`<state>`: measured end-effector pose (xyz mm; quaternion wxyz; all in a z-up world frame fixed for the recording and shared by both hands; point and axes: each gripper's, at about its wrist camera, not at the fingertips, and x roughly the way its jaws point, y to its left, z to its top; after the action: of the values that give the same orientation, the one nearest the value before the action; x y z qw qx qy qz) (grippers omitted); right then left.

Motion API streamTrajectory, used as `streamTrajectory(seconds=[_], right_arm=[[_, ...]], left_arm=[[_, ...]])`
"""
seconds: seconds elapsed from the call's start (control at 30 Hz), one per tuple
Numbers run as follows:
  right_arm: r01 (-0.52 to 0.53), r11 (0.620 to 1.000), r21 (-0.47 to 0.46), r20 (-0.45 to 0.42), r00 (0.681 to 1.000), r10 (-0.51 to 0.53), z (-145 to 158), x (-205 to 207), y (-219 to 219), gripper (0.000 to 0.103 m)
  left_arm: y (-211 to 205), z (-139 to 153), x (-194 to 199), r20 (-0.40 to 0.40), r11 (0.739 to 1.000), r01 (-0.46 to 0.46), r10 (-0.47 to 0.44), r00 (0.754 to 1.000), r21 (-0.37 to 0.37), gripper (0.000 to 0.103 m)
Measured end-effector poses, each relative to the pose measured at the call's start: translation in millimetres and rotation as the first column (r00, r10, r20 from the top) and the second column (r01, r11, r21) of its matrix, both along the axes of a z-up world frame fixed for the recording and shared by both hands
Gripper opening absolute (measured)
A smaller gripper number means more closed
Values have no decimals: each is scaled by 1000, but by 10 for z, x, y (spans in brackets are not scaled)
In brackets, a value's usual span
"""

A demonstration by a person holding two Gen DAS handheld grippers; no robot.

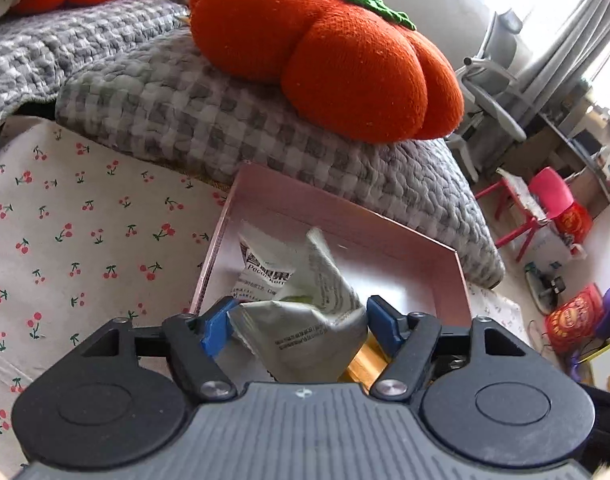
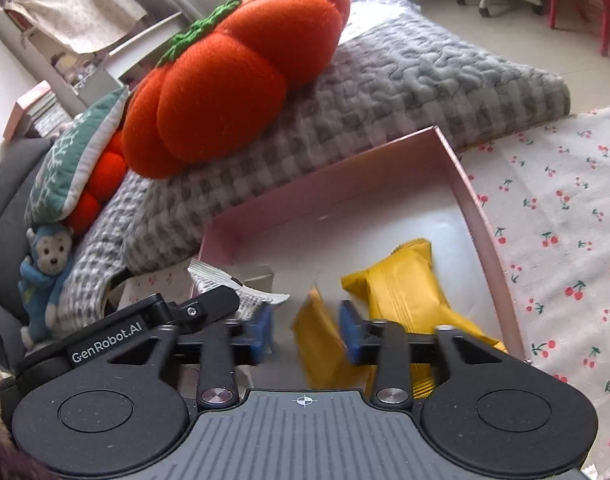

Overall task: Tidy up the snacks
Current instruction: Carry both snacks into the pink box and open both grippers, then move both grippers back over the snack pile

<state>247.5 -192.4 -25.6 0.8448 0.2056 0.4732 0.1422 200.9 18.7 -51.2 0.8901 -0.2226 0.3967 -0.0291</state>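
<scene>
A silver packet (image 1: 301, 328) sat low in the middle of the left wrist view, between the blue pads of the left claw (image 1: 299, 326). The left pad touched its crumpled edge, the right pad stood just clear, so the jaws looked spread around it rather than pinching. Its long axis ran up and away from the claw, into the pink box (image 1: 345, 216). A 2nd silver packet (image 1: 265, 264) lay farther in, toward the box's left wall.

In the right wrist view, a small yellow packet (image 2: 321, 344), blurred, hung between the pads of the right claw (image 2: 305, 334), near the right pad. The jaws were parted and did not seem to press it. Just right of it lay a larger yellow packet (image 2: 405, 292), long axis slanting to the upper right.

Each claw had its own packet over the box, so the next move likely called only for letting go.

The box rested on a cherry-print cloth (image 2: 565, 240). Behind it lay a grey quilt (image 1: 209, 120) with an orange pumpkin cushion (image 1: 337, 64) on top.
</scene>
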Motion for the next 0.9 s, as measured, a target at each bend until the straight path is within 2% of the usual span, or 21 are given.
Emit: streamTrajectory(seconds=[0.23, 0.3, 0.43, 0.5, 0.57, 0.7, 0.9], right_arm=[[122, 989, 82, -38, 992, -119, 101, -29, -385, 60], [149, 984, 97, -47, 988, -145, 157, -71, -483, 67], [161, 978, 134, -56, 986, -154, 330, -205, -635, 70], [170, 975, 142, -51, 985, -164, 429, -319, -698, 78], [168, 979, 117, -41, 986, -164, 484, -421, -718, 83], [151, 988, -22, -20, 988, -152, 485, -574, -663, 83], [134, 980, -144, 26, 991, -132, 549, -1061, -632, 84]], left_arm=[[134, 138, -89, 14, 999, -37, 38, 999, -7, 73], [150, 186, -113, 9, 999, -42, 42, 999, 0, 73], [117, 317, -238, -4, 998, -51, 51, 999, 48, 74], [86, 401, -346, -4, 996, -59, 59, 998, 61, 78], [-19, 493, -477, 3, 993, -41, 41, 999, 114, 82], [-294, 523, -701, -17, 971, 21, -17, 1000, 239, 86], [-524, 458, -1112, -34, 951, 121, -116, 993, 285, 93]])
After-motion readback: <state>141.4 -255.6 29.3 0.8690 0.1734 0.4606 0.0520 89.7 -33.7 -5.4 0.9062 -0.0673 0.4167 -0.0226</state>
